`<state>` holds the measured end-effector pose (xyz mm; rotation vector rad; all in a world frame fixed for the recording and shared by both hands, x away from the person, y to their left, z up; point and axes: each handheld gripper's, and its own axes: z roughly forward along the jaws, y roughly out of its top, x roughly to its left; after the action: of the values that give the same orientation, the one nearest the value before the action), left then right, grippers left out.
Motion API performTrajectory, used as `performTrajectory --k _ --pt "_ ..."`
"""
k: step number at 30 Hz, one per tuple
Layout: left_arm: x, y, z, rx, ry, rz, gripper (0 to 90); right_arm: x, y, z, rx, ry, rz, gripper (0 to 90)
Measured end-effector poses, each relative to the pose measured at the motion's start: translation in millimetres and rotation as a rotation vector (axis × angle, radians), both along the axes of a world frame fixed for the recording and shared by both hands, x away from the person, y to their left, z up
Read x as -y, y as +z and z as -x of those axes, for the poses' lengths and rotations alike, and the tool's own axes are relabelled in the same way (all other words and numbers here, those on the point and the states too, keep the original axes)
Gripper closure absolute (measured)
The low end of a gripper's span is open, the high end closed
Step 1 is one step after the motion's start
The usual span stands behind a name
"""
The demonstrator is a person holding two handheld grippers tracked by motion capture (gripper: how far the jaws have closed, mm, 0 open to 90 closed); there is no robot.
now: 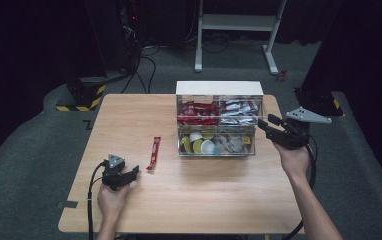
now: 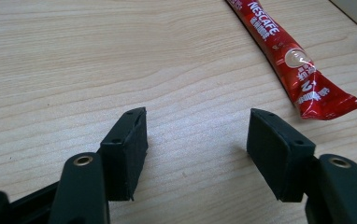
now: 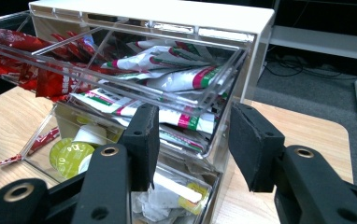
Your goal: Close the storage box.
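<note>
**Right tongs at the drawer corner**

My right tongs (image 3: 190,140) stand released, jaws straddling the corner of the clear upper drawer (image 3: 214,100) without pressing it. It holds white-green sachets (image 3: 167,60) and red sticks (image 3: 50,65); below lie capsules (image 1: 199,145). My left tongs (image 2: 197,140) gape over bare worktop (image 2: 74,60), near the red Nescafe stick (image 2: 289,60).

A person's left gripper (image 1: 135,171) rests low on the near left, jaws spread wide and empty. The right gripper (image 1: 265,122), held higher on an outstretched forearm, has jaws parted, gripping nothing.
</note>
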<state>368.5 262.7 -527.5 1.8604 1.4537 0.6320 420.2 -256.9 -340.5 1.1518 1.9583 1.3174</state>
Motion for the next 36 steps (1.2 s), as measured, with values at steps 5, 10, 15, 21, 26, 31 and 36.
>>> performTrajectory --k 5,10,15,21,26,31,36 --pt "0.1 0.0 0.0 0.0 0.001 0.0 38.5 8.8 -3.5 4.7 0.003 -0.013 -0.013 53.5" --pt "0.2 0.0 0.0 0.0 0.002 0.002 38.5 17.9 -8.6 11.1 0.005 -0.027 -0.029 53.4" --pt "0.5 -0.1 0.0 0.0 0.003 0.002 38.5 25.6 -13.5 15.9 0.001 -0.037 -0.043 53.3" --pt "0.2 0.0 -0.1 0.0 0.002 0.001 38.5 35.2 -20.3 21.3 -0.005 -0.053 -0.06 53.1" --pt "0.3 -0.1 -0.1 0.0 0.003 0.003 38.3 41.6 -27.8 25.4 -0.017 -0.064 -0.071 53.0" --pt "0.1 -0.1 -0.2 0.0 0.004 0.005 38.3 45.9 -35.2 29.5 -0.021 -0.077 -0.075 52.9" --pt "0.0 0.1 -0.2 -0.002 0.004 0.005 38.3 46.6 -43.2 32.0 -0.035 -0.084 -0.059 52.8"
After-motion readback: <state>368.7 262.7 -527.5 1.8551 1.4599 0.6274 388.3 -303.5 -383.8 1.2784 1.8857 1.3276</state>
